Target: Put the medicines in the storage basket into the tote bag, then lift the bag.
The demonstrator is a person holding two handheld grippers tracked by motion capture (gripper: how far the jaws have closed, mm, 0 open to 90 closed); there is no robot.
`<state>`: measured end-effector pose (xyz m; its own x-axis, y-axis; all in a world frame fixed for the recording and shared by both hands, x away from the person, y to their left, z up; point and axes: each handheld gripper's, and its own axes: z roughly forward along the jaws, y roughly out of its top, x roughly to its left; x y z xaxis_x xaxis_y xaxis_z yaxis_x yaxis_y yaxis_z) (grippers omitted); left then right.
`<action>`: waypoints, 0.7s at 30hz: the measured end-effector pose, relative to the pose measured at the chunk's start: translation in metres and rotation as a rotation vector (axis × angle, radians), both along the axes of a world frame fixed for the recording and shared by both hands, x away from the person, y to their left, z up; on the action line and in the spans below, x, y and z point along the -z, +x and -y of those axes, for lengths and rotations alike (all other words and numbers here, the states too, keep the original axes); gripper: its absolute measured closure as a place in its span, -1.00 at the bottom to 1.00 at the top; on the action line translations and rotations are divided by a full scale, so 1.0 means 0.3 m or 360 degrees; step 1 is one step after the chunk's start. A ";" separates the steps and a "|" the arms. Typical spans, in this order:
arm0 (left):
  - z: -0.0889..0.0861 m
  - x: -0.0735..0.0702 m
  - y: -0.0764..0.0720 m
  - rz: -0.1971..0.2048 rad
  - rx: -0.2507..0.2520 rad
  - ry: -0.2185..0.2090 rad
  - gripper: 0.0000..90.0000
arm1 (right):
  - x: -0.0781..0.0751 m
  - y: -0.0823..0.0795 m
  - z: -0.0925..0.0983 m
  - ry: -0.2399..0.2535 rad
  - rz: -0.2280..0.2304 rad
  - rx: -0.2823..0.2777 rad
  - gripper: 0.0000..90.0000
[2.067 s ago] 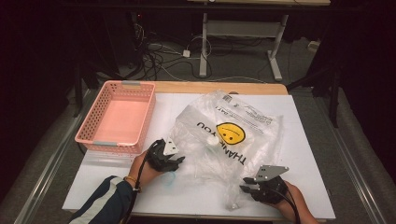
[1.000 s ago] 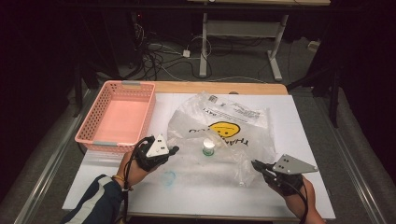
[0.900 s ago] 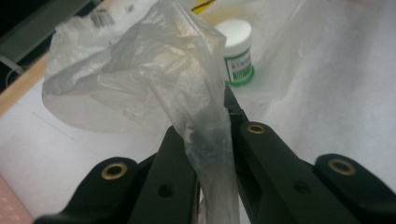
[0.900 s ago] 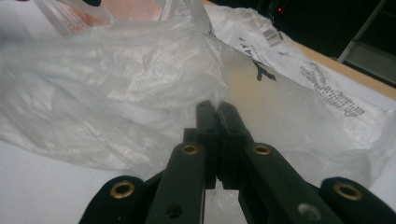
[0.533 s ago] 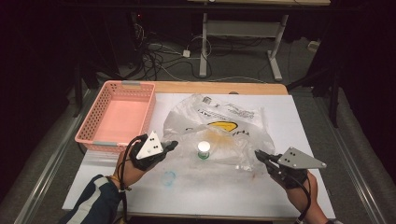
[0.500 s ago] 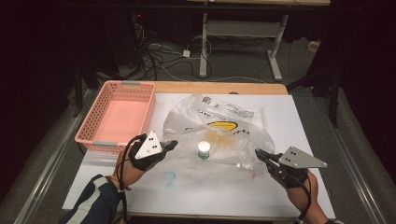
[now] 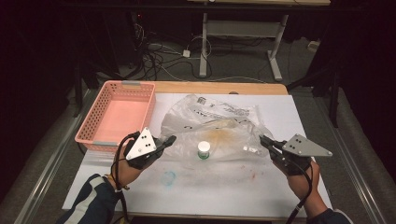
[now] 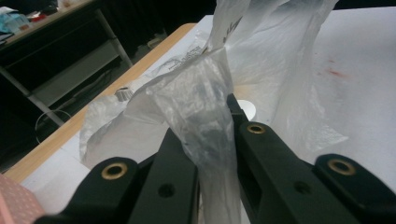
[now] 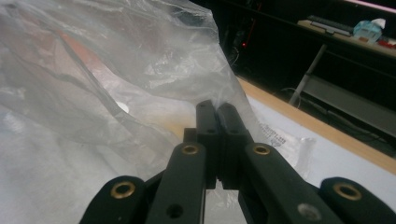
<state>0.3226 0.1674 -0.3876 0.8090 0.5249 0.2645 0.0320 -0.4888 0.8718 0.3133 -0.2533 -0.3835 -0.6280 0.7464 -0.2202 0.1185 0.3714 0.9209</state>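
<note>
Small bottle [image 7: 203, 150] — I see it only through the clear plastic bag [image 7: 219, 130], label unreadable. Bag print crumpled, illegible. Left gripper [image 8: 219, 116] tips — buried in bunched film. Person's sleeve [image 7: 91, 200] cut off at bottom edge.

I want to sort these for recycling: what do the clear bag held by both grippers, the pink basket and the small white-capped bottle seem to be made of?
The clear crinkled bag looks like thin glossy plastic film: see-through, creased, with print.

The pink rectangular basket looks like matte moulded plastic, with perforated lattice walls.

The small white-capped bottle is probably plastic; it is too small to be sure.
</note>
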 end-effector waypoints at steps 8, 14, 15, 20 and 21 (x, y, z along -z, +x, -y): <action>0.004 -0.027 0.032 0.0035 -0.0015 -0.0049 0.95 | -0.037 0.061 -0.003 0.0062 0.0018 -0.0007 1.00; 0.023 -0.046 0.065 0.0052 -0.0019 -0.0100 0.95 | -0.064 0.097 -0.012 0.0069 0.0047 0.0006 1.00; 0.030 -0.047 0.071 0.0057 -0.0018 -0.0104 0.95 | -0.067 0.102 -0.015 0.0069 0.0047 0.0011 1.00; 0.061 -0.040 0.104 0.0070 -0.0032 -0.0094 0.95 | -0.073 0.146 -0.018 0.0066 0.0057 0.0049 1.00; 0.063 -0.042 0.108 0.0072 -0.0036 -0.0097 0.95 | -0.076 0.153 -0.016 0.0074 0.0054 0.0059 1.00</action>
<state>0.3550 0.1485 -0.3751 0.7848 0.5591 0.2674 0.0025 -0.4343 0.9008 0.3592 -0.2485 -0.3608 -0.5927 0.7787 -0.2058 0.0995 0.3243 0.9407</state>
